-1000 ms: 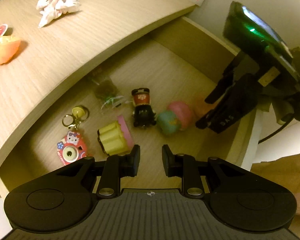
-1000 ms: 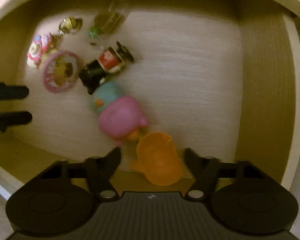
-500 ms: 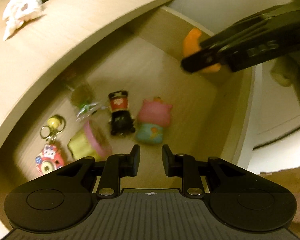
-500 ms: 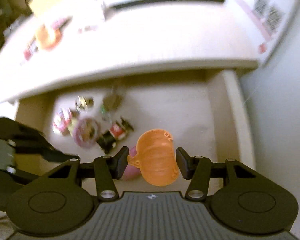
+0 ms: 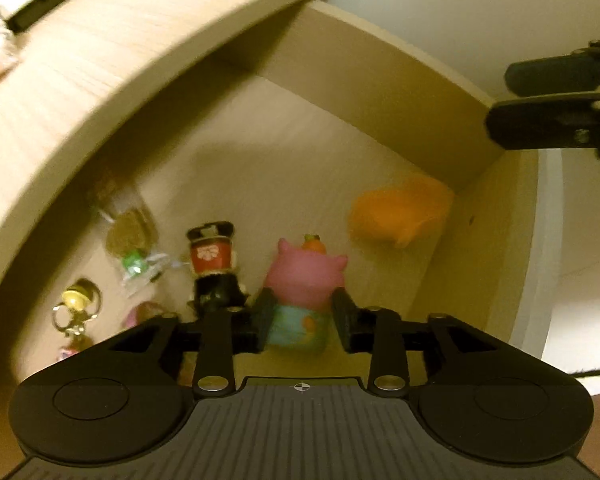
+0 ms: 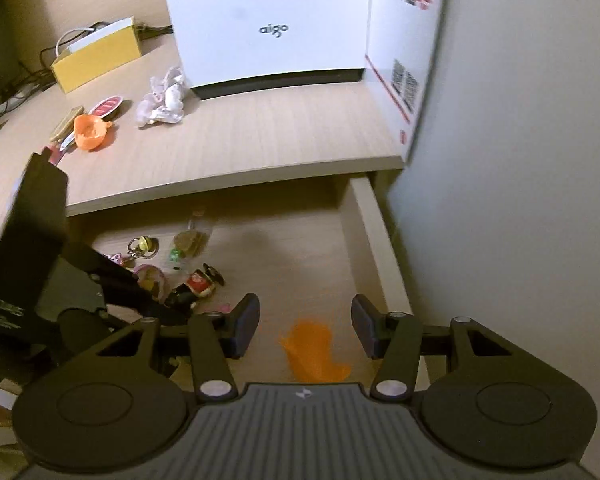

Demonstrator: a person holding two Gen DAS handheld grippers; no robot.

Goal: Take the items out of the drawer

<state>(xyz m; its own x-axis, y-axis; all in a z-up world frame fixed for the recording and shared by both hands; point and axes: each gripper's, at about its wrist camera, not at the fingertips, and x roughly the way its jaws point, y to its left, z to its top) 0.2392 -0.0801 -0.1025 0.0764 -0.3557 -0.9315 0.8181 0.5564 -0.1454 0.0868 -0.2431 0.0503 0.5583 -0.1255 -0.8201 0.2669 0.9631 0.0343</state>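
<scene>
Drawer: the drawer is pulled out under the desk top; several small toys lie on its floor.
Left gripper: the left gripper is low in the drawer, fingers parted narrowly, one on each side of the pink toy. I cannot tell if the pads already touch it.
Pink toy: it has a pink upper part and a blue lower part. Its long axis runs along the fingers, pointing away from the camera, blue end nearest. It seems the left hand needs only to close, then lift.
Right gripper: the right gripper is above the drawer, fingers wide and holding nothing.
Orange piece: the orange piece is below and between the right fingers, apart from them, near the drawer's right wall. It is much blurred, so I cannot say if it rests on the floor or is in the air.
Nearer hand: left for the pink toy, right for the orange piece.
Other toys: a black figure stands just left of the pink toy; a keychain is further left.
Hidden: the left gripper body covers the toys in the drawer's left front part, and in the right view also the pink toy.
</scene>
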